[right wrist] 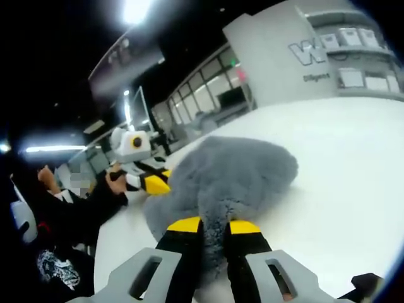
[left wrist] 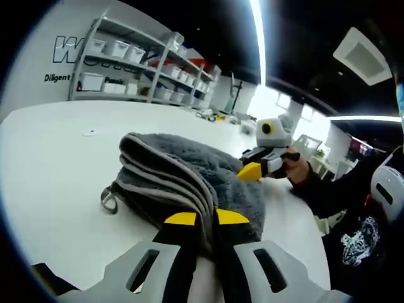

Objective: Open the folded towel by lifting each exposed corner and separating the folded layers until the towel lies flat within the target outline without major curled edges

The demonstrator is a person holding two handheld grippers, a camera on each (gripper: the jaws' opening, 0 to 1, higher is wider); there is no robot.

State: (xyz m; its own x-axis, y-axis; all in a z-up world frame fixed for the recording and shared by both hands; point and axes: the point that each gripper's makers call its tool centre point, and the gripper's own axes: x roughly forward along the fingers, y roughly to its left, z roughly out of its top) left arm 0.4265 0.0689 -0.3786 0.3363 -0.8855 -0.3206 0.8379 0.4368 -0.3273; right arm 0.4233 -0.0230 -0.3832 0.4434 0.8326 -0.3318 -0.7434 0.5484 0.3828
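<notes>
A grey fluffy towel (left wrist: 189, 170) lies folded in several layers on the white table (left wrist: 50, 164), with a small hanging loop (left wrist: 108, 199) at its near edge. My left gripper (left wrist: 207, 218) is shut on the towel's near corner, its yellow-tipped jaws pinching the stacked layers. In the right gripper view the towel (right wrist: 233, 170) bulges up from the table (right wrist: 353, 164), and my right gripper (right wrist: 213, 225) is shut on its edge. The right gripper (left wrist: 255, 169) touches the towel's far side in the left gripper view. The left gripper (right wrist: 151, 183) sits at the towel's left edge in the right gripper view.
A person in dark clothes (left wrist: 353, 208) holds both tools at the table's edge. Shelves with white bins (left wrist: 126, 63) stand against the far wall. Small items (left wrist: 214, 115) lie on the table's far end. Bare tabletop surrounds the towel.
</notes>
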